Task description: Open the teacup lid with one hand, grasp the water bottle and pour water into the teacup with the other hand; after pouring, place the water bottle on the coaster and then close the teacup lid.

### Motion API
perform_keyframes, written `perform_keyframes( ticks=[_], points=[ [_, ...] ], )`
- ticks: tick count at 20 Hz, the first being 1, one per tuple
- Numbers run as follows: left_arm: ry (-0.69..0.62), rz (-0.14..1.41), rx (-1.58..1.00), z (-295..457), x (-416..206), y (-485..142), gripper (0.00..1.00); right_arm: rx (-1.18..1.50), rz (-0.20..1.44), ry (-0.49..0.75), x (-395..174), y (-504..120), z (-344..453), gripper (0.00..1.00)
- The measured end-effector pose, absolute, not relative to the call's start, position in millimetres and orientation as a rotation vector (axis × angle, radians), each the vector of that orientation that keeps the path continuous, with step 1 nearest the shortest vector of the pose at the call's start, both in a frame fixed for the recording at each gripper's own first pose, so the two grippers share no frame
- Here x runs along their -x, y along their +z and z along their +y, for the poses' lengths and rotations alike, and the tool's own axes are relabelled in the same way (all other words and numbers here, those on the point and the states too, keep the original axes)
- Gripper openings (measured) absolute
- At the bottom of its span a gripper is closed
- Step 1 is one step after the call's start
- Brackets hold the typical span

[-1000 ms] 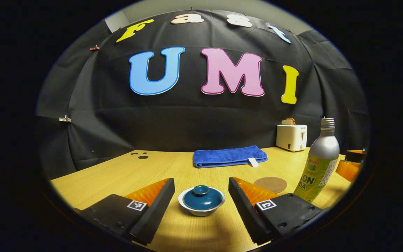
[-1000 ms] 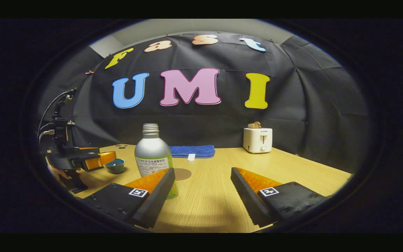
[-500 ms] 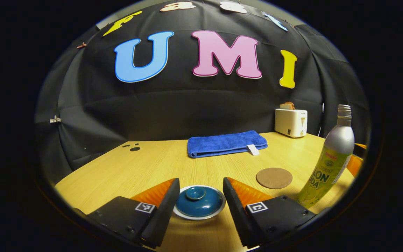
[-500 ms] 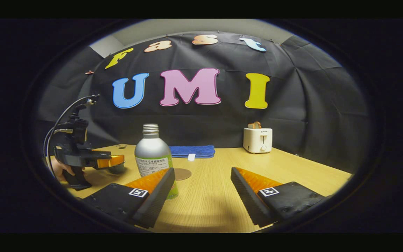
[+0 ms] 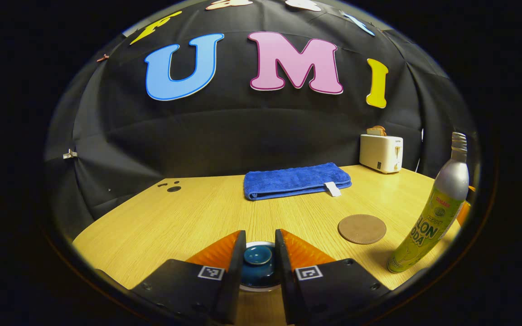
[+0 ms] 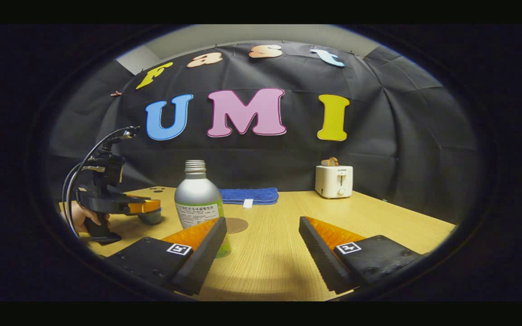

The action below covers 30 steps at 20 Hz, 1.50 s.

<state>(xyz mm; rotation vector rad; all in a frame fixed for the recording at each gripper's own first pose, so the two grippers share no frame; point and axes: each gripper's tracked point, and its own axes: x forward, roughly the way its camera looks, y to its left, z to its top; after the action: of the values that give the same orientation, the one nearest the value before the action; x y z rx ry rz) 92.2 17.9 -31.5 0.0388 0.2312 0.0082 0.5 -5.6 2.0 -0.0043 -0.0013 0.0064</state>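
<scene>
Left gripper (image 5: 259, 256), bottom centre, clenches the round blue ceramic teacup lid (image 5: 257, 255), not yet lifted; right gripper (image 6: 261, 237) gapes, silver-and-green water bottle (image 6: 199, 203) ungrasped; pouring remains.

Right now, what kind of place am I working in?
Probably a staged booth, not a real kitchen: a black cloth wall backs a wooden table set with household props, a toaster, a folded blue towel and a lidded teacup.

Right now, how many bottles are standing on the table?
1. The water bottle stands upright on the table, just in front of the round coaster and beside the open right gripper. Another could be hidden outside these views.
</scene>
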Motion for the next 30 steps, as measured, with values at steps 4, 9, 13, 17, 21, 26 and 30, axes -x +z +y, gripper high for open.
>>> perform_keyframes(
  ticks=[4,9,13,17,21,26,30],
  points=[
    [0.015,0.229,-0.039,18.3,-92.4,-32.6,0.34,0.004,-0.001,0.017,-0.1,2.2,-3.5,0.99],
    [0.011,0.15,-0.005,20.2,-85.5,-19.9,0.32,0.003,0.001,0.064,1.6,0.8,6.2,0.99],
    [0.006,0.097,-0.013,20.8,-69.0,-14.5,0.32,0.001,0.002,0.12,3.5,1.3,14.6,0.99],
    [-0.008,0.049,-0.003,23.2,-45.0,-7.8,0.32,0.0,0.002,0.157,14.1,1.2,27.6,0.99],
    [-0.033,0.006,0.0,28.5,-18.9,-2.9,0.32,0.001,0.004,0.184,20.2,1.3,46.3,0.99],
    [-0.072,-0.005,-0.001,32.5,-11.6,-2.8,0.32,0.001,0.004,0.172,8.8,0.0,63.8,0.99],
    [-0.083,-0.006,-0.002,39.9,-12.2,-1.8,0.32,0.002,0.004,0.143,-14.5,-0.3,76.2,0.99]
  ],
)
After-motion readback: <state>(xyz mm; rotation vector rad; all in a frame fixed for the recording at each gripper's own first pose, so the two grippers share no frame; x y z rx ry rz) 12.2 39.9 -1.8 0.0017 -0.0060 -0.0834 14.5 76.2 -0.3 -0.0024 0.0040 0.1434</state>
